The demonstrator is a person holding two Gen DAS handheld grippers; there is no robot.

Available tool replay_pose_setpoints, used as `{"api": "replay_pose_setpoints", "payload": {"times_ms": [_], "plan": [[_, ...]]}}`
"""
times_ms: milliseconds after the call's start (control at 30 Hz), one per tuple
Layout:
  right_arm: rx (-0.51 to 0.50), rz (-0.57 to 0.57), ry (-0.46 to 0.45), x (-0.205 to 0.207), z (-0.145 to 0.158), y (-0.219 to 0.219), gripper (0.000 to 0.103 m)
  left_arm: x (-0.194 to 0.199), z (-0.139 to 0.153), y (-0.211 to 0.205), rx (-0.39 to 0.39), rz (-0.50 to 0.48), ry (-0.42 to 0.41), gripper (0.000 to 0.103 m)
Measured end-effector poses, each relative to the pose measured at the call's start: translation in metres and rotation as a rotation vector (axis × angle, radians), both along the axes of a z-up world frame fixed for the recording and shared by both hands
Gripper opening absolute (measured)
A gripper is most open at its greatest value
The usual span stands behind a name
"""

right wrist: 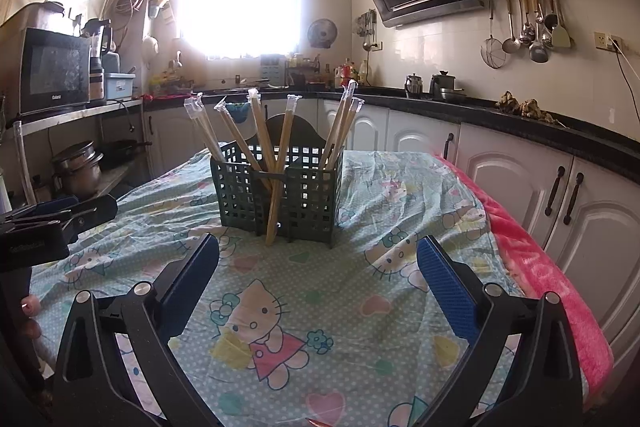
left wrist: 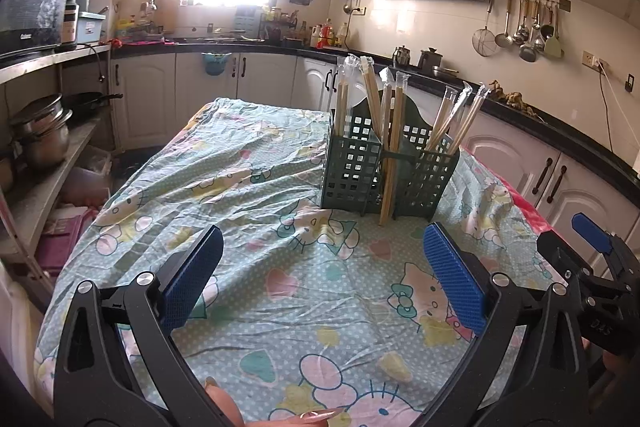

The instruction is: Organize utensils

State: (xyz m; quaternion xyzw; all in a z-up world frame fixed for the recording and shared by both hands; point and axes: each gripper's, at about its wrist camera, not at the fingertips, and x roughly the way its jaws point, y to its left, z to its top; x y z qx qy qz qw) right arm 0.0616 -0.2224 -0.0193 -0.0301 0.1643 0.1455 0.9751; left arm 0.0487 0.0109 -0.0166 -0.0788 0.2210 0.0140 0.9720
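Observation:
A dark green lattice utensil holder (left wrist: 352, 167) (right wrist: 312, 199) stands upright on the table, toward its far side. Several plastic-wrapped pairs of wooden chopsticks (left wrist: 342, 103) (right wrist: 340, 127) lean in its compartments. One wrapped pair (left wrist: 387, 187) (right wrist: 281, 167) stands in the holder's middle gap with its lower end on the cloth. My left gripper (left wrist: 322, 239) is open and holds nothing, a short way in front of the holder. My right gripper (right wrist: 318, 247) is also open with nothing in it, facing the holder from the near side. Each gripper shows at the edge of the other's view.
The table wears a pale blue cartoon-cat cloth (left wrist: 280, 291) (right wrist: 360, 327), with a pink blanket (right wrist: 540, 267) along its right edge. White cabinets under a dark counter (right wrist: 560, 131) run behind and to the right. A shelf with pots (left wrist: 40, 131) stands at the left. A person's fingertips (left wrist: 304, 417) show at the bottom.

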Motion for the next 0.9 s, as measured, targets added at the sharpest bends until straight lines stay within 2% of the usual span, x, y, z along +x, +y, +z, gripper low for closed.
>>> {"api": "replay_pose_setpoints", "payload": {"times_ms": [567, 900], "plan": [[-0.021, 0.002, 0.012, 0.002, -0.003, 0.003, 0.097, 0.003, -0.006, -0.002, 0.003, 0.001, 0.021, 0.092], [0.006, -0.021, 0.021, 0.007, -0.002, -0.008, 0.097, 0.006, -0.008, -0.004, 0.020, 0.024, 0.050, 0.092]]}}
